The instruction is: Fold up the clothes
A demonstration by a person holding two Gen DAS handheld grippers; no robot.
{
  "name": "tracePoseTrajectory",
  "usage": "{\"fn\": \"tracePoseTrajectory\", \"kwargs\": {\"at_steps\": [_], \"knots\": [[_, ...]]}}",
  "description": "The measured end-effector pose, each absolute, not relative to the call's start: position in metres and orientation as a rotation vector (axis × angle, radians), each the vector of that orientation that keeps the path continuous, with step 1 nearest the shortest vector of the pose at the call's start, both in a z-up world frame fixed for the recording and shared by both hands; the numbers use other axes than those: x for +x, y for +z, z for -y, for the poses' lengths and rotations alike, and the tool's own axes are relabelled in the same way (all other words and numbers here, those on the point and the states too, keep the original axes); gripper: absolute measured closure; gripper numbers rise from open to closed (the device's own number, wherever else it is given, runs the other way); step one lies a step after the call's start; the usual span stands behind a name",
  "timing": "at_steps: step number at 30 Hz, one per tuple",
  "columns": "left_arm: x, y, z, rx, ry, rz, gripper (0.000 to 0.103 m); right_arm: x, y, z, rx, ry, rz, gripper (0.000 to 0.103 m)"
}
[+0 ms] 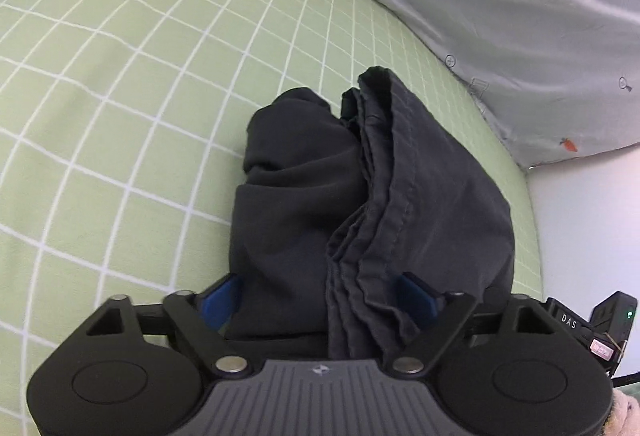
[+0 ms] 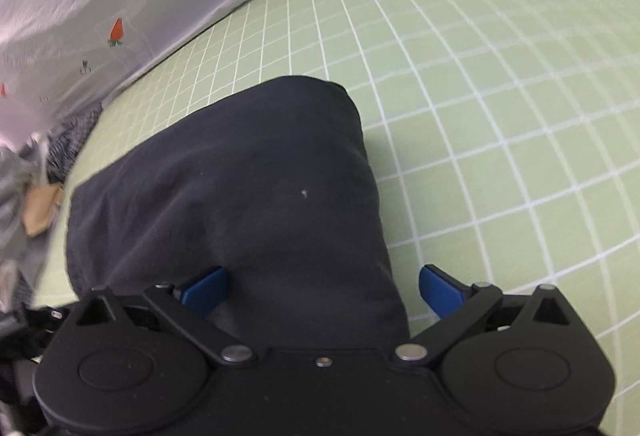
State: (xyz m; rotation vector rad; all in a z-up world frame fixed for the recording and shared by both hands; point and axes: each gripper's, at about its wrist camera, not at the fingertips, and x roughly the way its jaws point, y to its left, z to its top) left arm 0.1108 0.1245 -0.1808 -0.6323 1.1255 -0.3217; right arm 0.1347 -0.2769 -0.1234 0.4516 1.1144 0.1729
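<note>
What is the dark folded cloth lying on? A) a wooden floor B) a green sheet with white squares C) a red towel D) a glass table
B: the dark folded cloth rests on the green sheet, which is crossed by white grid lines in both wrist views.

Under me spreads a pale green bedsheet with a white grid (image 1: 120,84). Along its far edge lies a grey quilt printed with small orange carrots (image 1: 520,16); a white wall (image 1: 588,228) stands beside.
</note>
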Motion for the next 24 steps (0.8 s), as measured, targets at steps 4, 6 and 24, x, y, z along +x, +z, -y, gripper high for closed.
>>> {"fn": "tracePoseTrajectory", "kwargs": {"at_steps": [4, 6, 24], "knots": [[0.116, -0.173, -0.110, -0.587, -0.321, -1.089, 0.052, 0.136, -0.123, 0.282, 0.512, 0.222, -1.116, 0.027], [0.120, -0.162, -0.092, -0.515, -0.315, -1.061, 0.057, 0.136, -0.118, 0.282, 0.474, 0.236, -1.096, 0.038], [0.285, -0.143, 0.244, -0.332, -0.596, -1.064, 0.058, 0.205, -0.106, 0.546, 0.480, -0.037, -0.957, 0.046]]}}
